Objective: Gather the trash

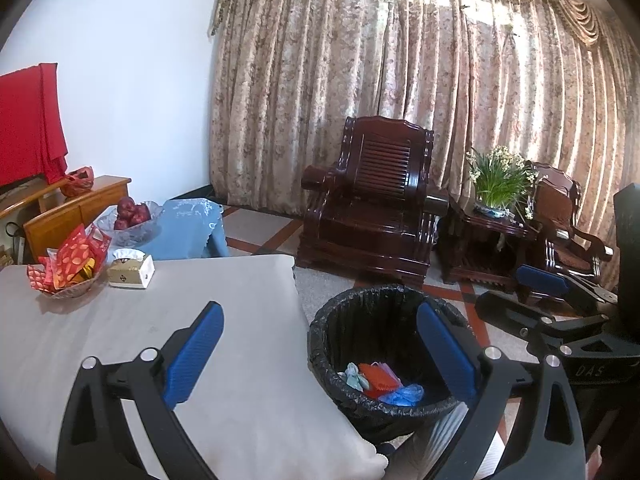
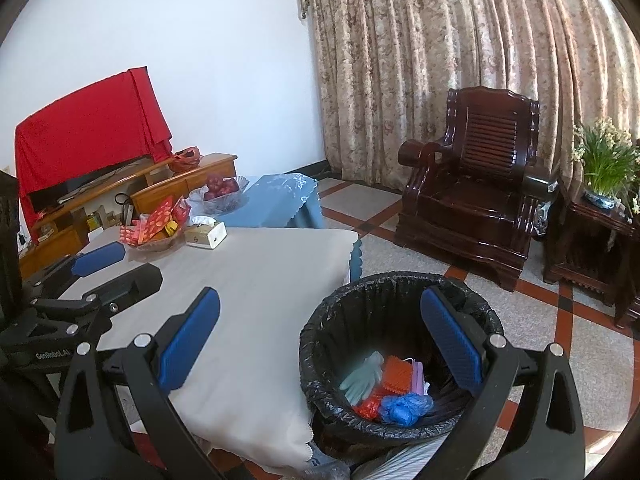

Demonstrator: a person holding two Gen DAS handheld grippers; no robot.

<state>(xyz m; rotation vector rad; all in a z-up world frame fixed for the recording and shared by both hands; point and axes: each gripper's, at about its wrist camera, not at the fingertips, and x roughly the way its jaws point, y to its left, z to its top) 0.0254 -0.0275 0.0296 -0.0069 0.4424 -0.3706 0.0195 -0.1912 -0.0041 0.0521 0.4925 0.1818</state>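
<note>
A: Entry. Left gripper (image 1: 320, 356) spread wide, nothing between the pads. Right gripper (image 2: 320, 344) likewise wide apart and empty. Both hang over the near right corner of the table (image 1: 224, 320), pointing toward the trash bin (image 2: 400, 320).

B: Bin location?

A: On the floor, just beside the table's right edge, lined with a black bag. Probably set there so the carry from table to bin is short. Inside: a pale green glove (image 2: 362, 376), an orange-red textured piece (image 2: 398, 374) and a crumpled blue item (image 2: 404, 408), all low in the bag.

B: Any trash left on the table?

A: None I can identify. The cream cloth looks bare near us. Far left corner holds a basket of red packets (image 1: 68, 268) and a tissue box (image 1: 130, 270); behind them a glass bowl of red fruit (image 1: 132, 216) on a blue-covered table. These read as household items, not waste.

B: Judgement on progress?

A: Likely late stage or done. Empty, spread fingers suit a moment between pickups or after a drop.
</note>
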